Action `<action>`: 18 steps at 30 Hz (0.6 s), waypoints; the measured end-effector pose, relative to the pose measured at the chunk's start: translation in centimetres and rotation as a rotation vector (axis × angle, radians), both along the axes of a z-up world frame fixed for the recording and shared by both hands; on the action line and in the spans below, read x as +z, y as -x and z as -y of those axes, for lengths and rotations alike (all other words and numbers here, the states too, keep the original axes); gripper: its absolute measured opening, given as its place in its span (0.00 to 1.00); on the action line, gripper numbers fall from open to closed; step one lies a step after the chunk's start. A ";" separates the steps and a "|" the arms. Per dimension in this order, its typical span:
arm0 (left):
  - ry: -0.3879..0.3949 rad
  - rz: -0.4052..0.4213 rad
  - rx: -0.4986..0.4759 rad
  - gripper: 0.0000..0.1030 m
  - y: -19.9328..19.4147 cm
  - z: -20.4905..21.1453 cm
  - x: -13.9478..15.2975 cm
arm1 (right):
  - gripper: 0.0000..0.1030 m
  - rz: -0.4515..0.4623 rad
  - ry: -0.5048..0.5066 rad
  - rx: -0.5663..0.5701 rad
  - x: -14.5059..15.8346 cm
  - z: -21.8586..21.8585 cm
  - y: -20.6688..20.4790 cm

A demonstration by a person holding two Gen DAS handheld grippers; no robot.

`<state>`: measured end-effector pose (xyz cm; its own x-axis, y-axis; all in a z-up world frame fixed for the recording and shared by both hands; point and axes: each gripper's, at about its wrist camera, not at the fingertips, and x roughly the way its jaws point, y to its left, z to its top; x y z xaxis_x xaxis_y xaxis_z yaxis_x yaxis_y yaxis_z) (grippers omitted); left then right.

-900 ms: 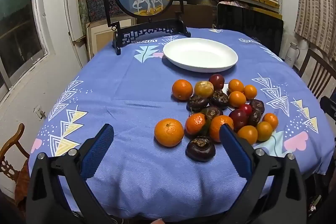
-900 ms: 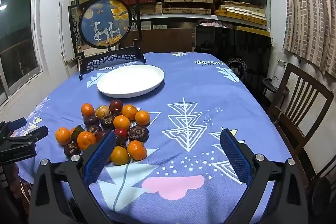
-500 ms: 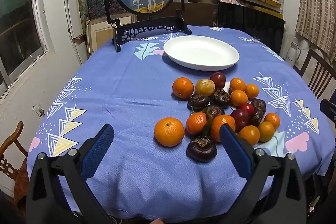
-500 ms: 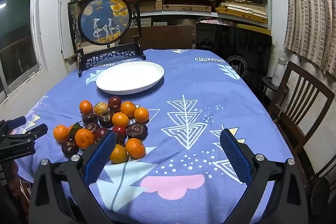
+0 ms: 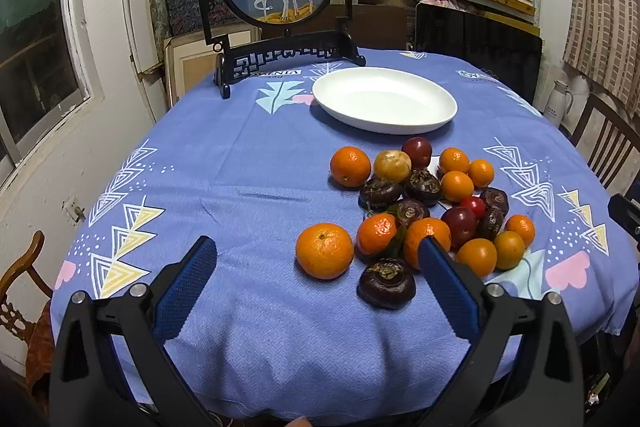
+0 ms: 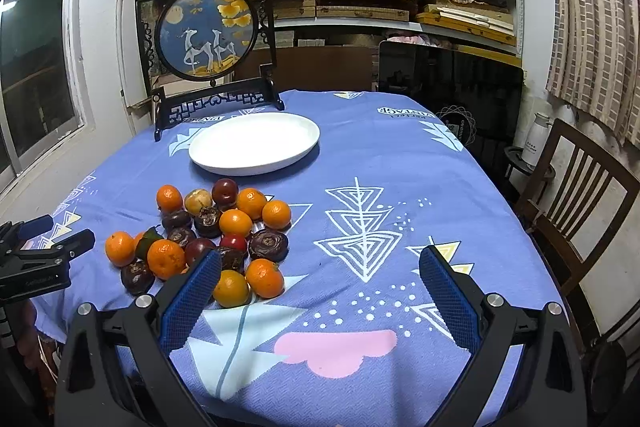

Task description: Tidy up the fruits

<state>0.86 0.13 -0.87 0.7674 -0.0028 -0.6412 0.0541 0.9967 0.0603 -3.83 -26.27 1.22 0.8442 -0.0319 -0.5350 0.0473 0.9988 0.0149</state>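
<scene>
Wide blue-clothed table [image 5: 224, 163] ahead of both tools, and the white plate [image 5: 384, 103] sits bare far beyond the jaws, with the fruit pile [image 5: 432, 207] lying between plate and jaws. Left gripper [image 5: 316, 255] hangs low with jaws spread wide and holding nothing, and the nearest orange [image 5: 325, 250] sits just ahead, between the two pads. Right gripper [image 6: 320, 269] is also wide open and empty, with the pile off beyond its left pad.

Best play here, I judge: take that outlying orange first, since it stands apart from its neighbours. Come in level, straddle its widest part, close gently because round fruit rolls, then lift clear before heading to the plate.

The dark, flattish fruit [image 5: 386, 283] beside it is hard to identify. Several pieces in the pile overlap, so the count is uncertain. In the right view the left pad covers part of the pile.
</scene>
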 end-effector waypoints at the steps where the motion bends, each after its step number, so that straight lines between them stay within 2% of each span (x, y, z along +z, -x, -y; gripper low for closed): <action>1: 0.001 -0.001 0.001 0.96 0.0 0.0 0.0 | 0.96 -0.001 -0.001 0.000 0.0 0.0 0.0; 18: -0.007 0.004 -0.007 0.96 0.2 0.2 0.1 | 0.96 -0.013 -0.002 0.013 -0.3 -0.1 0.1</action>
